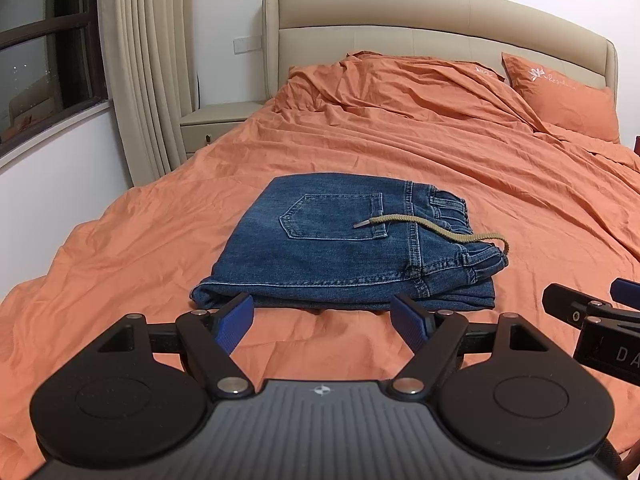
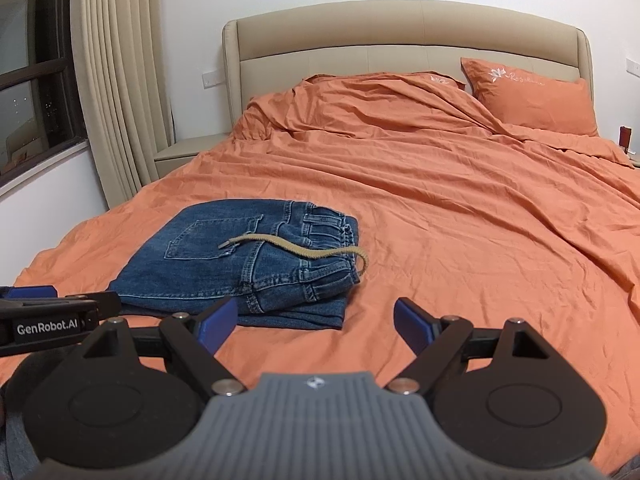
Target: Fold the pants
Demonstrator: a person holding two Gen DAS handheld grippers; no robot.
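Both claws, left gripper [image 1: 322, 320] and right gripper [image 2: 310, 322], stood released, grasping nothing. Pants [image 1: 344, 248], at 12 o'clock of the left claw on the orange duvet [image 1: 460, 160], lay in a compact stack (drawstring [image 1: 420, 226] trailing loose); folding judged essentially complete.

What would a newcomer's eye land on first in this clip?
A folded pair of blue denim jeans lies on the wide orange bedspread, a tan woven drawstring trailing across its back pocket. Both black grippers with blue pads, left and right, hover open, short of it.
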